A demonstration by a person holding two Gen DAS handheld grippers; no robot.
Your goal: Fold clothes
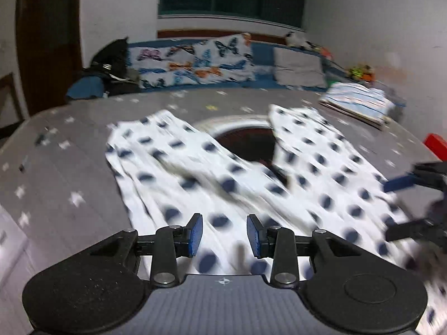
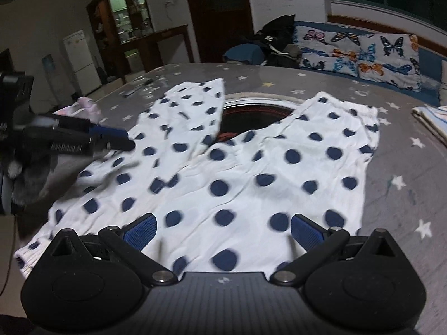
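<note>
White trousers with dark blue dots lie spread flat on a grey star-printed worktop, waistband nearest the cameras and the two legs pointing away. The legs diverge and leave between them a round dark recess with a pale rim, set in the middle of the worktop; the cloth overlaps its near edge.

The left claw hangs over the waistband region with its blue pads a narrow gap apart and nothing between them; the left wrist view is motion-blurred. The right claw is spread wide over the near edge of the trousers, also empty. Each claw appears at the margin of the other's view, at the outer side of the garment.

A folded striped cloth rests on the worktop to the right of the trousers, well apart from them. A small pinkish cloth lies near the far left edge. Beyond the worktop stands a blue sofa with butterfly-print cushions.
</note>
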